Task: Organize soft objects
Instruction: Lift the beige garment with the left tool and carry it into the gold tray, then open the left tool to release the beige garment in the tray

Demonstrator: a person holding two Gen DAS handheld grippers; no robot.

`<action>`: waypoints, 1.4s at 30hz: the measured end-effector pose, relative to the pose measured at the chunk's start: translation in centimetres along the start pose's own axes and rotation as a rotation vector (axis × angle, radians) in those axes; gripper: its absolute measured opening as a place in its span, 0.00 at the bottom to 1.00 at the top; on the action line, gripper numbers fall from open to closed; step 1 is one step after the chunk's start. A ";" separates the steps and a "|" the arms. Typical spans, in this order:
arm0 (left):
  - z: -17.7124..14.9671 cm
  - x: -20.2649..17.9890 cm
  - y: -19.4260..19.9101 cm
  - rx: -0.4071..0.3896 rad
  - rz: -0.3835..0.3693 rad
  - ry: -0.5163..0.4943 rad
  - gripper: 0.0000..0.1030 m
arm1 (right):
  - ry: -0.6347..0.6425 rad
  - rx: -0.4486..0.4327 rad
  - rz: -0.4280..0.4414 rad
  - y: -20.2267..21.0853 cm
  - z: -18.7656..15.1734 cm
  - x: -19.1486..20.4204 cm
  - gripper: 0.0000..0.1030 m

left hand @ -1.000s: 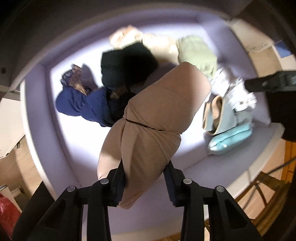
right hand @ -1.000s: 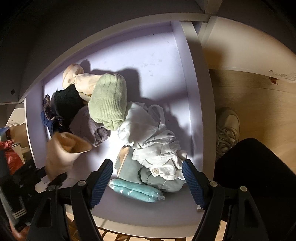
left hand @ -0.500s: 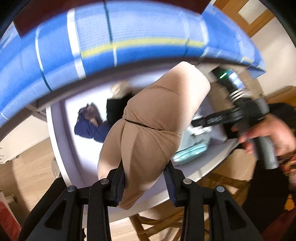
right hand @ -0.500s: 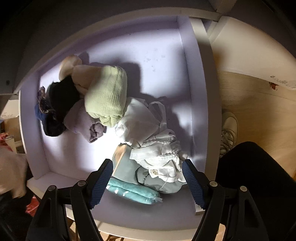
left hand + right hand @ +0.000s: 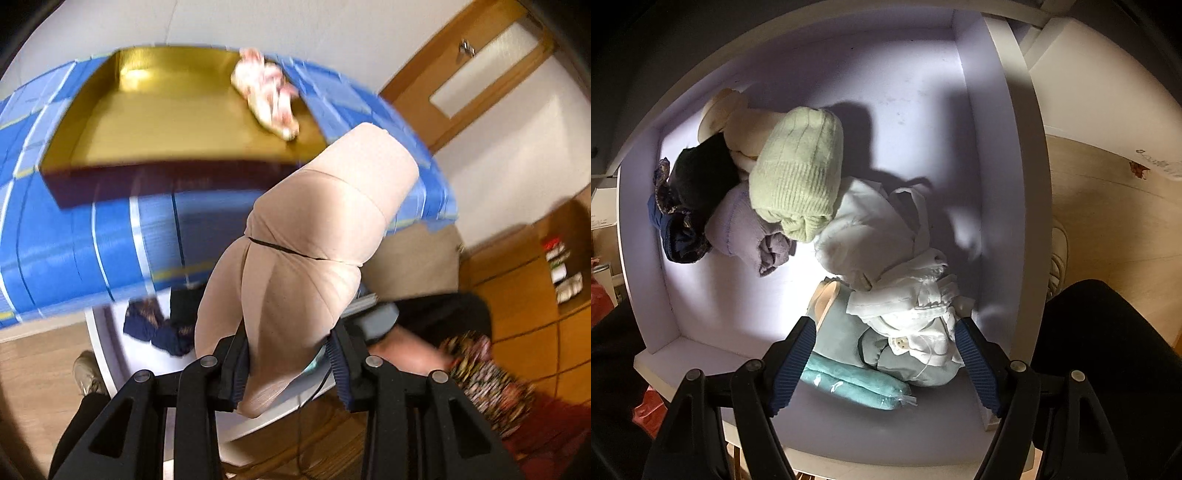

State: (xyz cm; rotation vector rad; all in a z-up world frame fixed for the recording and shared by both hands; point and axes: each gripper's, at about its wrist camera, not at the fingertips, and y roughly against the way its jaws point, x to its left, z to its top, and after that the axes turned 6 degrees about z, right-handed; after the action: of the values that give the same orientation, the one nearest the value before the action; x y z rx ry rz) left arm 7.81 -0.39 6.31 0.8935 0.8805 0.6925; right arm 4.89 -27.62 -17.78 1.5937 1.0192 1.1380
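On my left wrist view, the left gripper (image 5: 290,363) is clamped on a beige fabric bundle (image 5: 310,266), which fills the middle of the frame and rises toward the upper right. Behind it, in the upper left, a gold tray (image 5: 155,122) sits on a blue checked cloth (image 5: 92,236), with a pink-and-white soft item (image 5: 267,94) lying at the tray's right edge; this part is blurred. Low in the left of the frame I see a dark blue garment (image 5: 155,328) in the lilac drawer (image 5: 101,332). On my right wrist view, the right gripper (image 5: 886,363) hangs with its jaws wide apart, holding nothing, over the drawer's lower centre. Between its fingers lie a white garment (image 5: 886,254), a grey-green cushion (image 5: 842,332) and a teal packet (image 5: 853,384). A light green knit hat (image 5: 799,173) rests at centre left on a lavender cloth (image 5: 742,229), beside a black item (image 5: 703,173) and a cream bundle (image 5: 738,122).
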 end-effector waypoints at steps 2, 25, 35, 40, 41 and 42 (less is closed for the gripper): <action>1.8 0.3 1.0 -0.027 0.002 0.021 0.36 | 0.000 0.001 -0.005 0.0 0.0 -0.1 0.76; 17.6 9.1 -6.0 0.054 0.334 0.205 0.31 | -0.039 0.017 0.042 -0.4 0.8 -1.0 0.77; 21.0 9.9 -7.9 0.000 0.550 0.190 0.29 | -0.044 0.018 0.048 0.0 1.2 -1.7 0.77; 22.3 10.8 -8.5 -0.023 0.593 0.221 0.30 | -0.048 0.018 0.047 -0.1 1.0 -1.6 0.77; 22.4 10.6 -8.7 -0.019 0.595 0.214 0.31 | -0.047 0.019 0.046 -0.1 1.0 -1.5 0.77; 22.5 10.4 -8.7 -0.014 0.598 0.204 0.31 | -0.044 0.019 0.044 -0.1 1.0 -1.4 0.77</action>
State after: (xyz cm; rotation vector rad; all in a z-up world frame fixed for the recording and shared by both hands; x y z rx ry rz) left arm 33.55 -4.08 2.69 1.0976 0.7854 1.3226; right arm 5.48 -29.11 -18.40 1.6565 0.9726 1.1209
